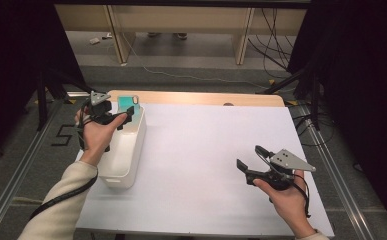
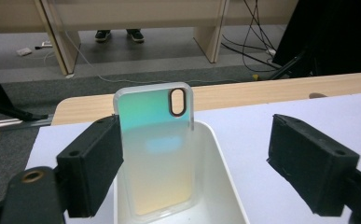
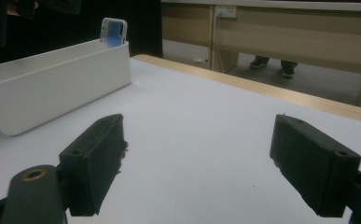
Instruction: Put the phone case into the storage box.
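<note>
- The left gripper has its two black jaws wide apart, with nothing pressed between them; no earlier moment is needed to see that the phone case stands free in the middle of the left gripper view, a little beyond the jaws and nearer to the left one.
- The phone case is thin, glossy plastic with rounded corners, green at the top and fading to yellow lower down, with an oval camera hole at its upper right.
- Its long axis is nearly upright; the camera end points up and leans against the far end of the white bin.
- The bin is smooth, long and narrow, at the left of the high view on the white table.
- The right gripper, lower right in the high view, is open wide and holds nothing.
</note>
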